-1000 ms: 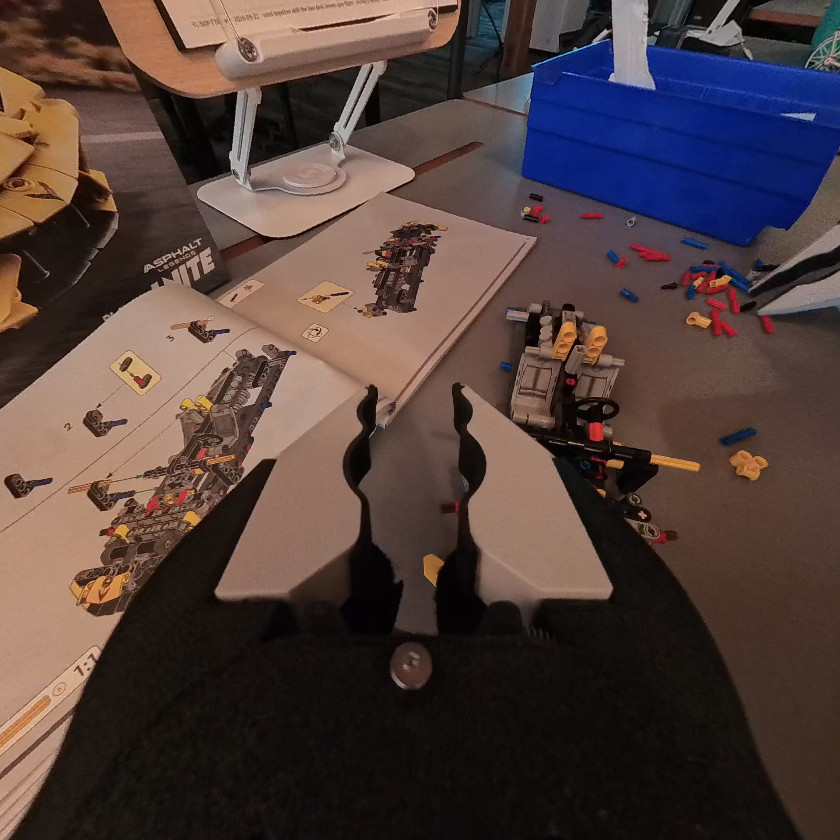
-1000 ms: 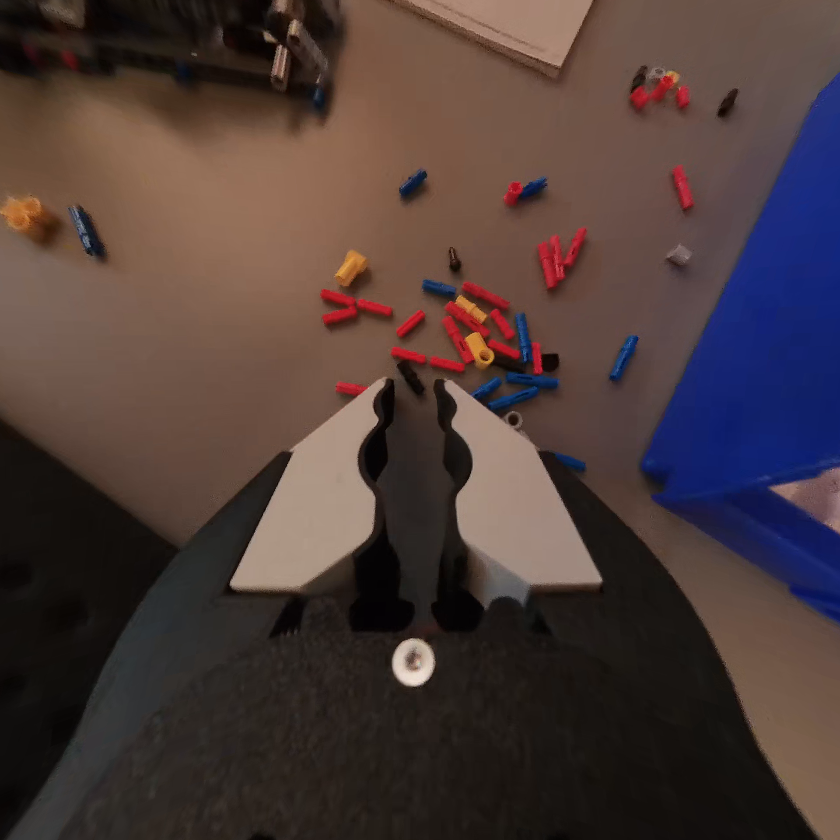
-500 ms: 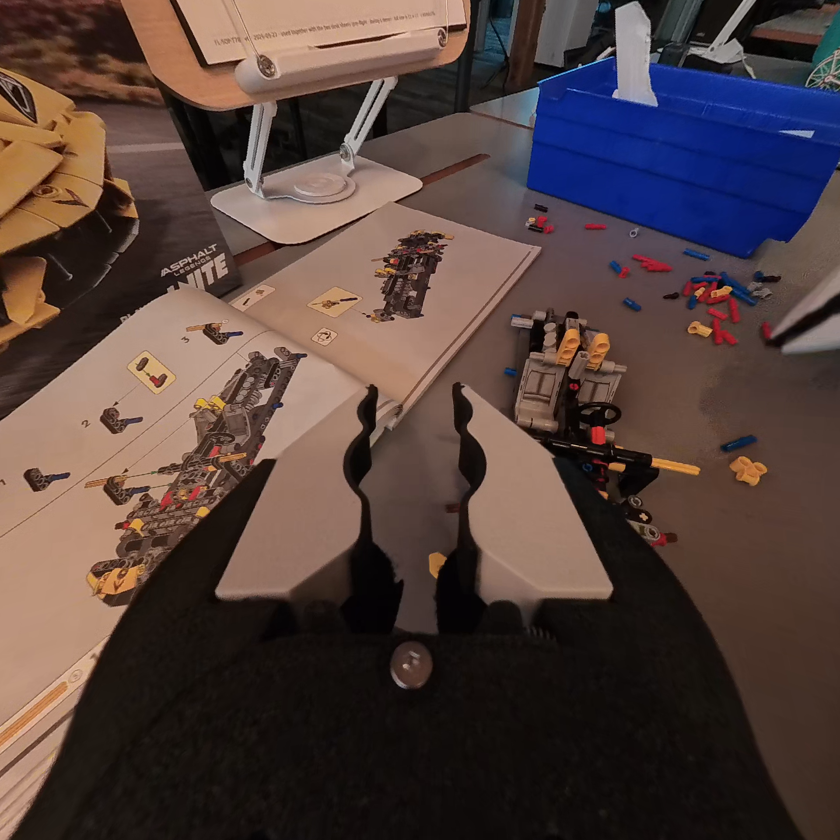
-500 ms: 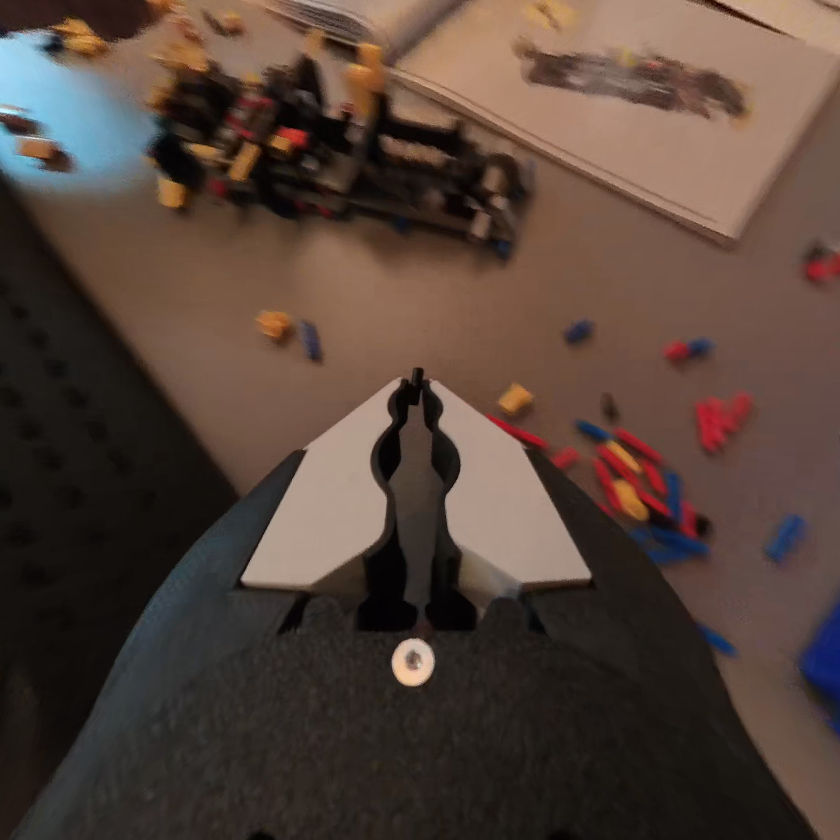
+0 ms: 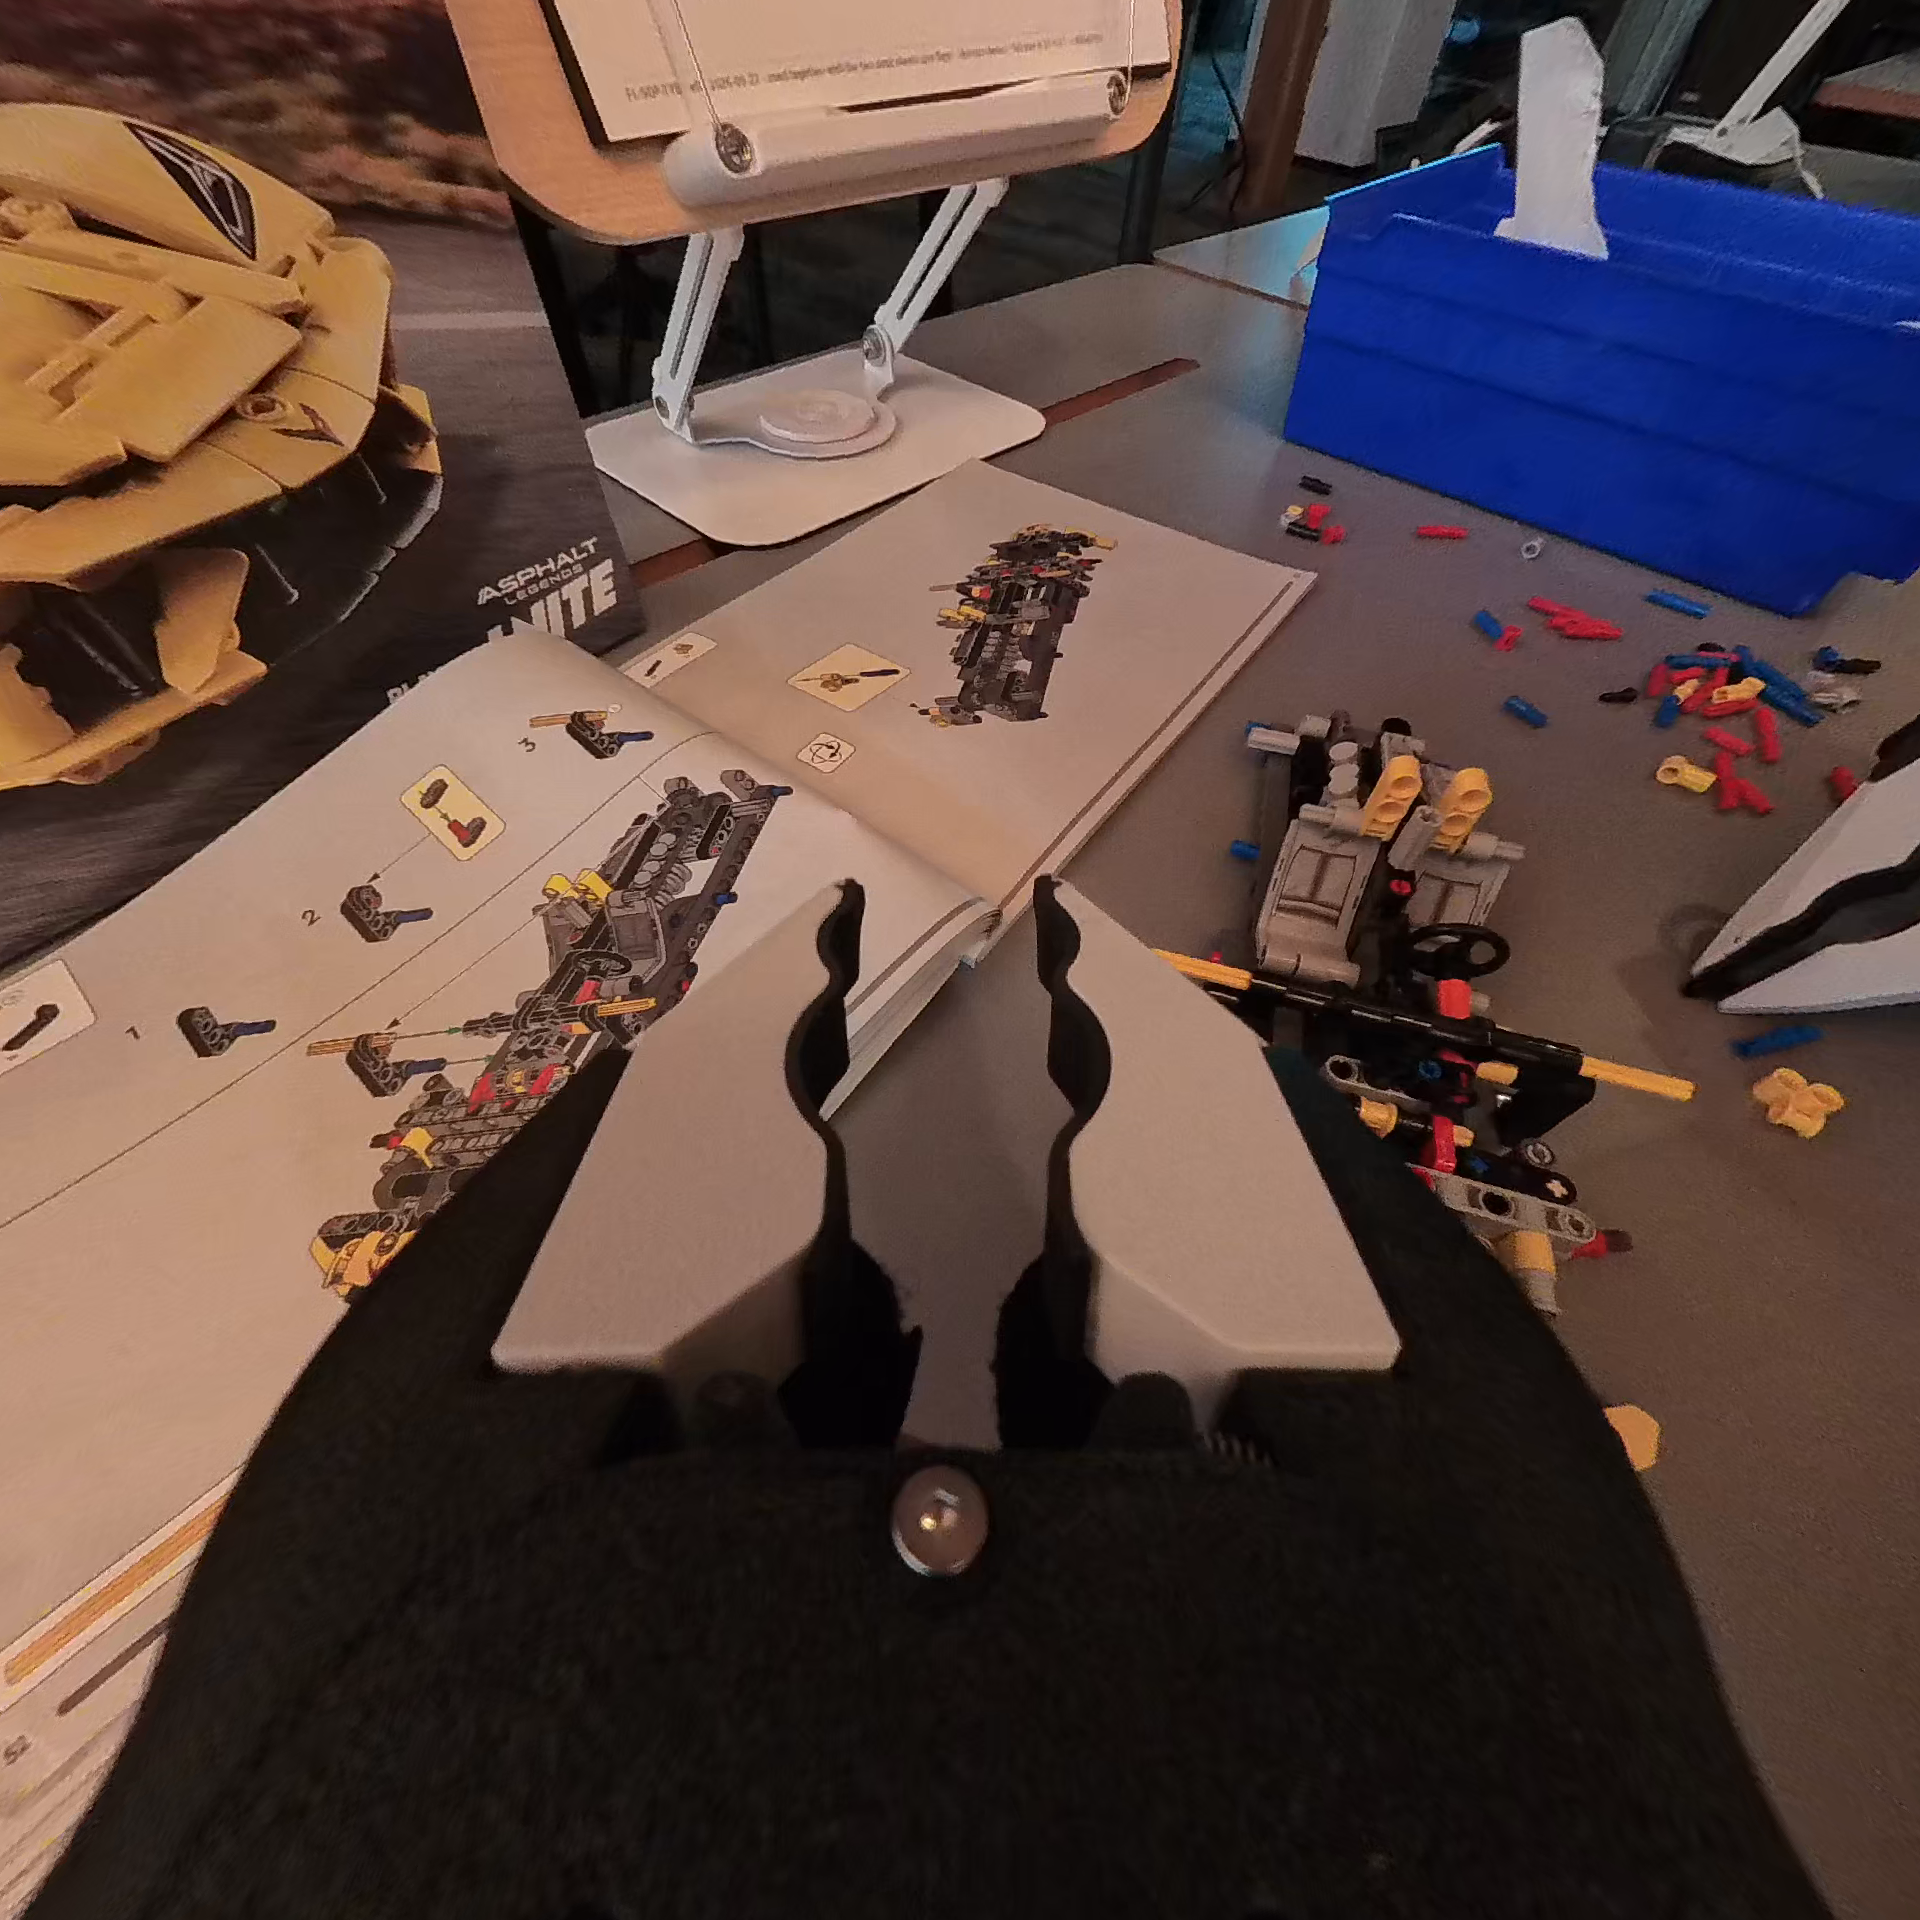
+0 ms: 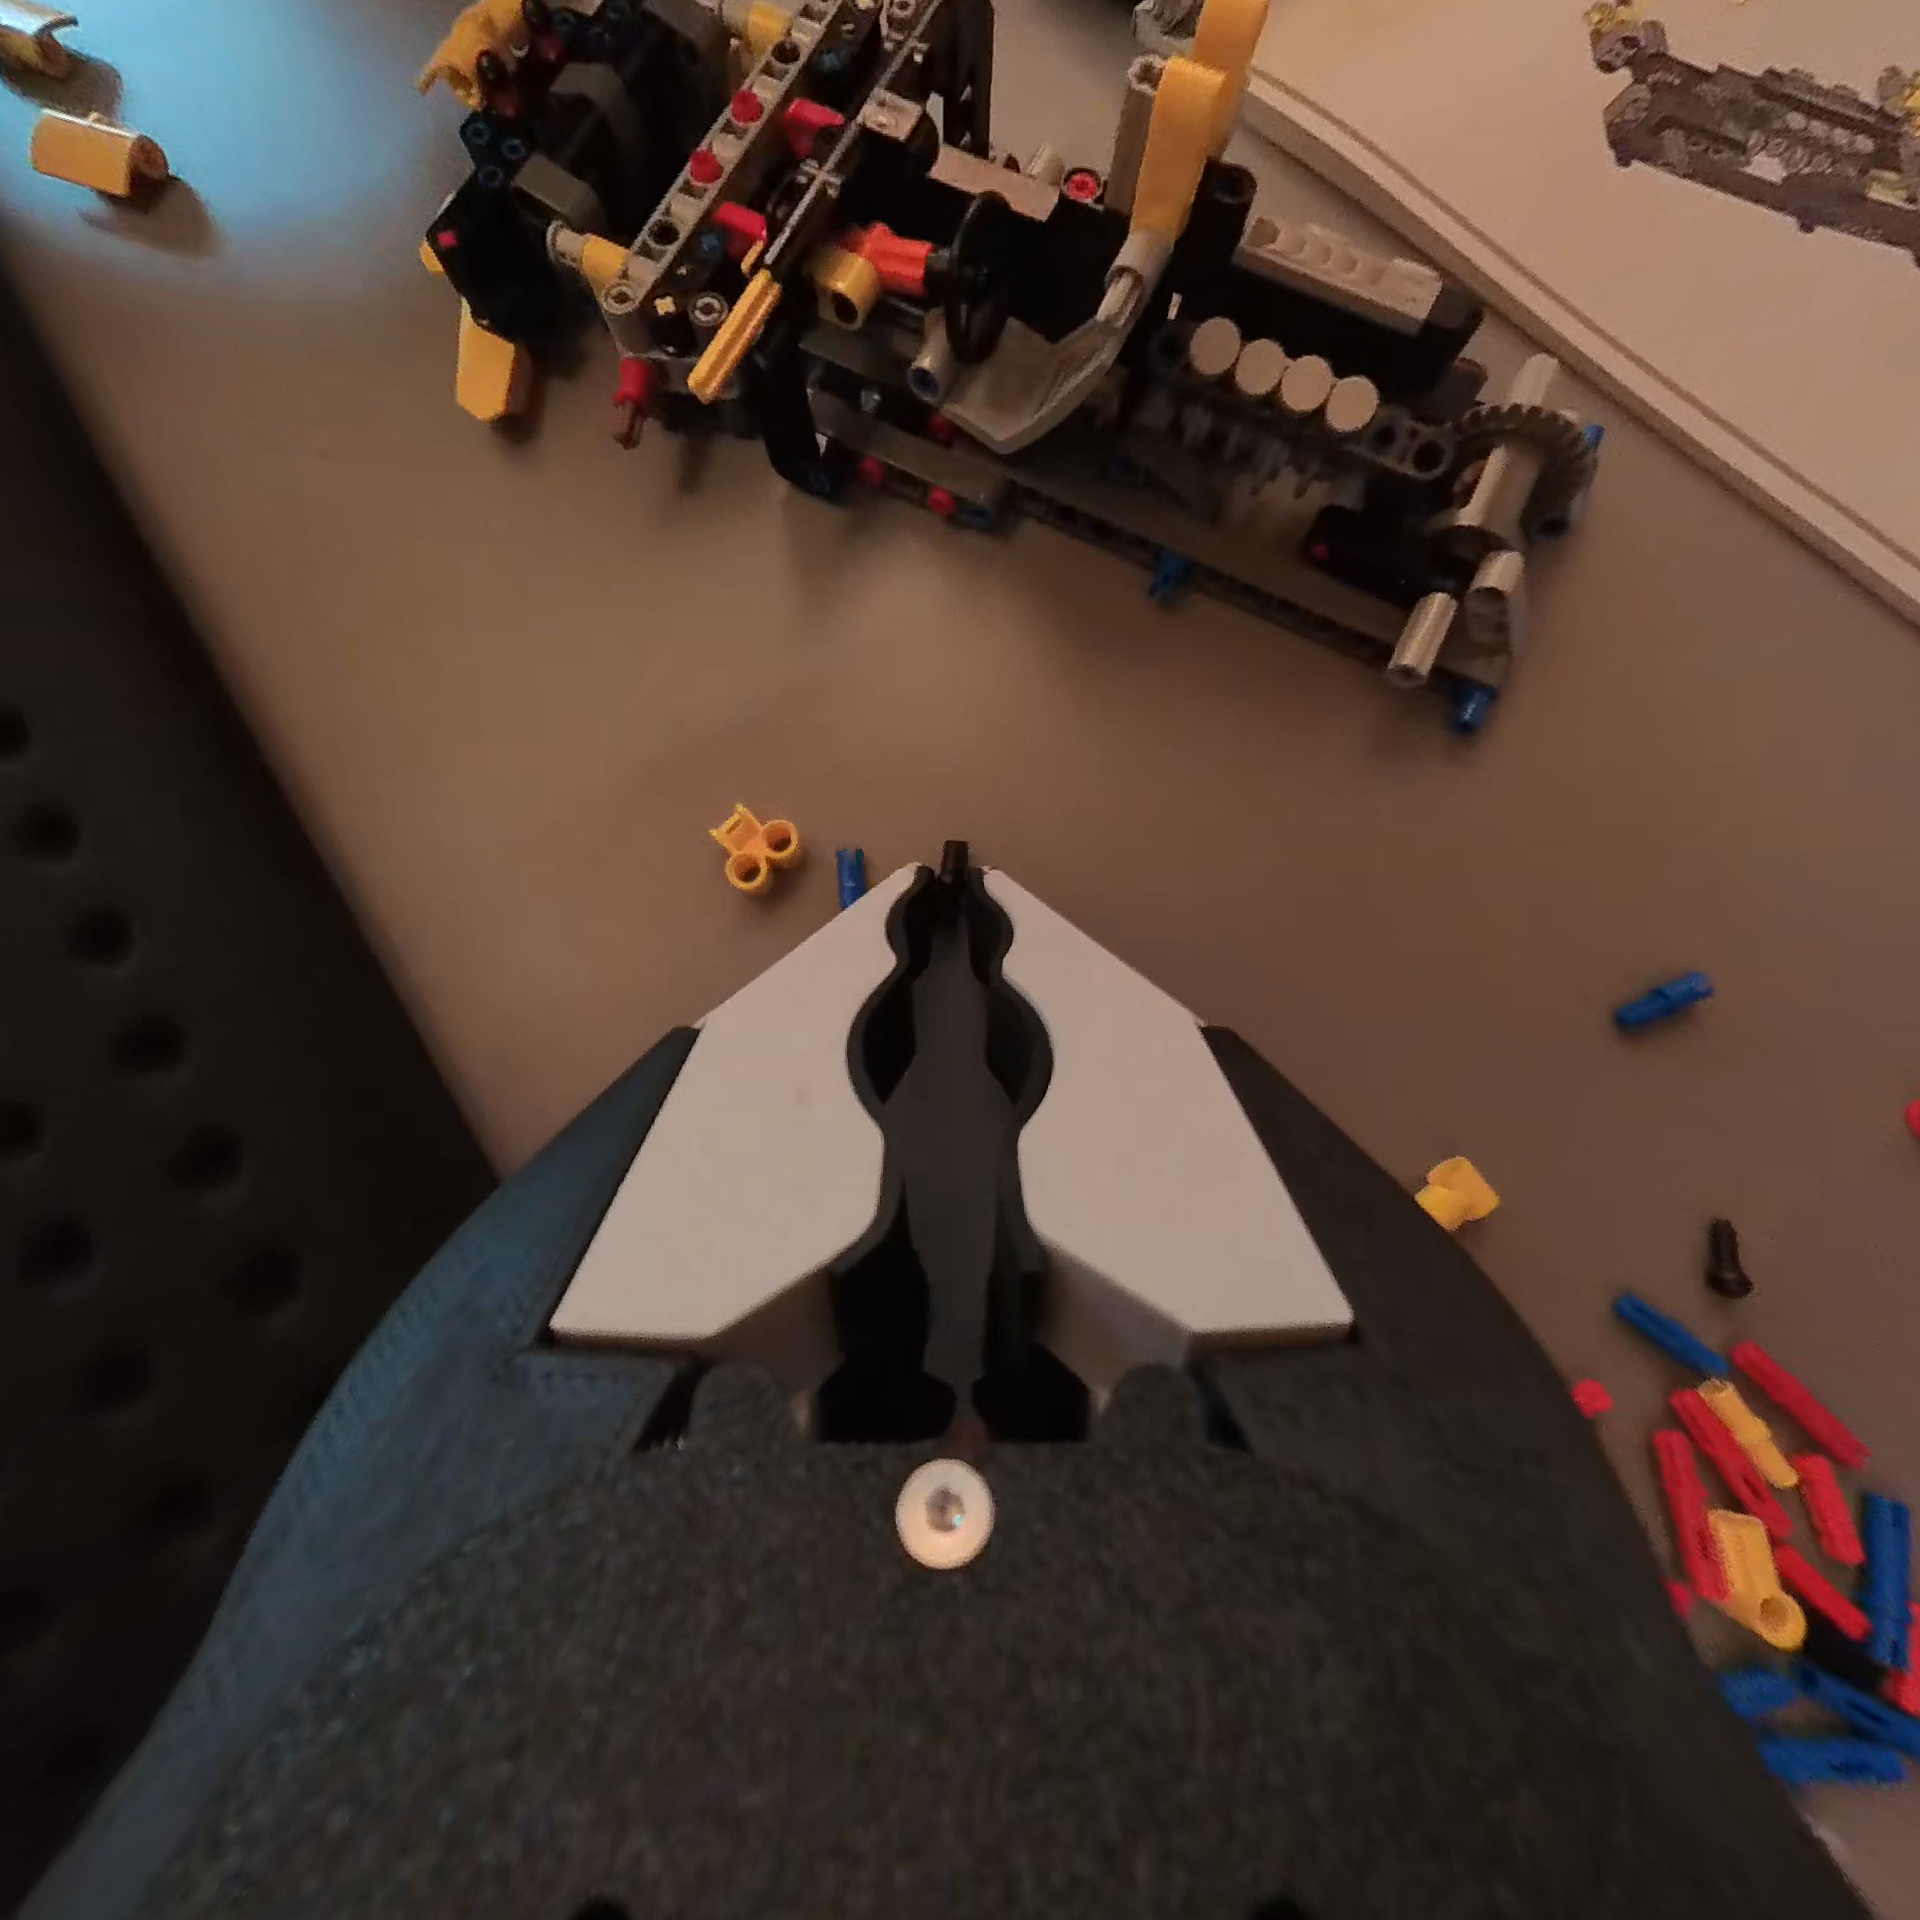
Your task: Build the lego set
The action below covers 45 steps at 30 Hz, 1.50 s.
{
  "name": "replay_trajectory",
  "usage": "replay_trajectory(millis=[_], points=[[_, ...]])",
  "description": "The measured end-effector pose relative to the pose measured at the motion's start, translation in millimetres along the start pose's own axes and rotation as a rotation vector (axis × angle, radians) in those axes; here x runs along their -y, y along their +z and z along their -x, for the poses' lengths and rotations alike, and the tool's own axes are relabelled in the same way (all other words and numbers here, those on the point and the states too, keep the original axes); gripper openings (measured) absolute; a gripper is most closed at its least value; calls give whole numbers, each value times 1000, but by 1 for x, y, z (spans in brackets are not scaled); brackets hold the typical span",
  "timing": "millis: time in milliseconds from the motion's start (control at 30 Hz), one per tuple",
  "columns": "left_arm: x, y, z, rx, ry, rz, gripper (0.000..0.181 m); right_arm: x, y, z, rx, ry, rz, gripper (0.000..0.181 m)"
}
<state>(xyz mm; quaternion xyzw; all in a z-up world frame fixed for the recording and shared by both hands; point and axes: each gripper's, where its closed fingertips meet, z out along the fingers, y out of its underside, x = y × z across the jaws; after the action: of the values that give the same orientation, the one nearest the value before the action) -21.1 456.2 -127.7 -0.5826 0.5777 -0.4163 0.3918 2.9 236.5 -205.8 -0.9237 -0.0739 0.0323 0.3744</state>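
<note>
Your half-built chassis (image 6: 1018, 343), black and grey with yellow and red parts, lay lengthwise at 12 o'clock in your right wrist view. A small black pin (image 6: 951, 864) stood pinched at the fingertips. Loose red, blue and yellow pins (image 6: 1787, 1538) lay scattered at 4 o'clock.
</note>
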Motion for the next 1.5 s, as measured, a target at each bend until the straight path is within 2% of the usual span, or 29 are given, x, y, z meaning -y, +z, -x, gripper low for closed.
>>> replay_trajectory(millis=[167,300,467,833,1033,1233,1367,1500], points=[[-4,1,6,24,12,15,35,1,-1,1,10,42,-14,13],[1,0,9,21,0,-1,35,11,-15,-2,-31,48,-64,17],[7,-6,7,37,37,-18,35,34,-33,0,-86,92,-200,19],[-8,-4,22,104,33,6,35,84,-58,9,-81,270,-464,21],[6,-27,43,179,26,-52,34,104,-64,-20,-170,270,-514,21],[1,-65,91,245,-9,-56,34,139,-59,-67,-199,274,-550,21],[-6,-69,111,204,-138,-86,34,161,-32,-120,-223,286,-569,22],[2,-72,111,228,-105,-127,34,153,2,-148,-185,367,-558,24]])
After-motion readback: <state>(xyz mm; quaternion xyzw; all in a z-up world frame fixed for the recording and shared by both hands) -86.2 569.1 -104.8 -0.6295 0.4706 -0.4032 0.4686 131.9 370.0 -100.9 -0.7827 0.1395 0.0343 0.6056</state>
